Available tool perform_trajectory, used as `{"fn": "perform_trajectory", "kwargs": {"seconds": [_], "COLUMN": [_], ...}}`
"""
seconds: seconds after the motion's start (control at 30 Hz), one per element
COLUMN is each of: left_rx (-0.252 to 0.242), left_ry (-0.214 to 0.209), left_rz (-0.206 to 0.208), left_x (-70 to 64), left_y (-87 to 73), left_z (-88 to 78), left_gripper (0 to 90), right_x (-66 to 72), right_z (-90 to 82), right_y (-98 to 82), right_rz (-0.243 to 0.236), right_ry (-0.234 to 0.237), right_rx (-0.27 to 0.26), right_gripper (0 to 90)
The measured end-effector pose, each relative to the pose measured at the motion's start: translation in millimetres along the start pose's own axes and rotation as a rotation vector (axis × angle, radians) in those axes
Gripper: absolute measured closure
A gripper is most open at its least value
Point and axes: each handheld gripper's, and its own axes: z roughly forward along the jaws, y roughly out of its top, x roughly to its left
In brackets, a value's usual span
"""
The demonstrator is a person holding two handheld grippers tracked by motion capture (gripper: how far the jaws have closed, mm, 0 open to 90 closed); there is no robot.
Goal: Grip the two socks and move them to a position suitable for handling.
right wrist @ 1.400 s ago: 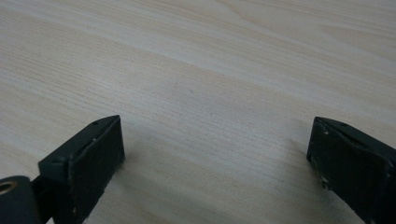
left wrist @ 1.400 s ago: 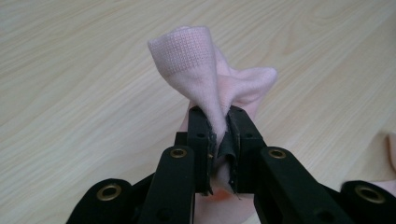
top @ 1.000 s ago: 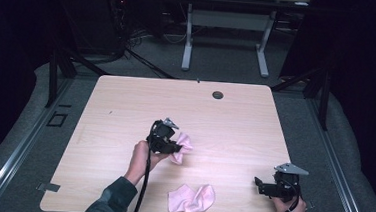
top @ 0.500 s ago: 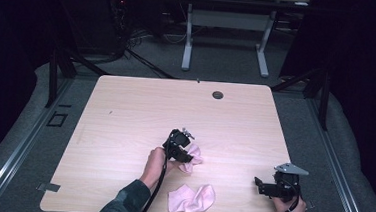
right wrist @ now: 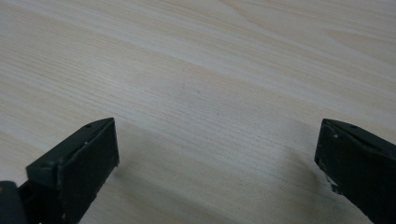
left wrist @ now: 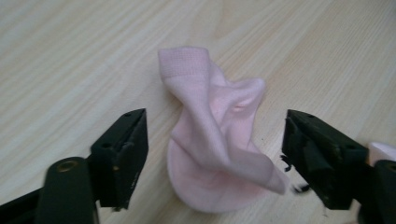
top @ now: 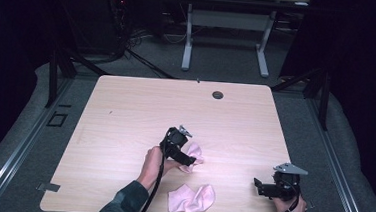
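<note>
A crumpled pink sock [left wrist: 217,135] lies on the wooden table [top: 140,107], seen in the high view as the pink sock [top: 195,154] just right of my left gripper [top: 185,156]. My left gripper [left wrist: 215,158] has just been opening its jaws; the sock lies loose between them and the pads do not touch it. A second pink sock [top: 192,199] lies flat near the table's front edge. My right gripper [top: 259,186] rests at the front right, open. In the right gripper view the right gripper [right wrist: 217,168] has bare wood between its jaws.
A dark round grommet [top: 218,95] sits near the table's far edge. Beyond the table stands a white desk frame [top: 225,43] on dark floor. A corner of the second sock [left wrist: 383,149] peeks in at the right of the left gripper view.
My left gripper carried the crumpled sock rightward and toward the front, then opened and let it go on the table. The right gripper stayed still.
</note>
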Motion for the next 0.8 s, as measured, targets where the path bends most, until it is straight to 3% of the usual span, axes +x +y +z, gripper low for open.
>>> {"fn": "perform_trajectory", "kwargs": {"seconds": [0.17,0.4,0.6,0.8], "left_rx": [-0.037,-0.06,-0.077,-0.078], "left_ry": [0.013,0.022,0.005,-0.03], "left_rz": [-0.012,0.002,0.006,0.027], "left_x": [-3.9,-25.0,-47.5,-73.4], "left_y": [-9.1,-27.1,-45.2,-55.4], "left_z": [-23.4,-44.2,-50.7,-48.5], "left_gripper": [10.8,2.8,3.5,13.6], "right_x": [7.8,33.2,47.3,56.4], "right_z": [-11.8,-31.0,-40.4,-40.2], "right_y": [3.4,12.0,17.9,21.0], "right_rz": [0.05,0.025,0.015,0.013], "right_ry": [0.056,0.115,0.138,0.144], "right_rx": [-0.024,-0.022,-0.023,-0.01], "right_gripper": [0.0,0.0,0.0,0.0]}}
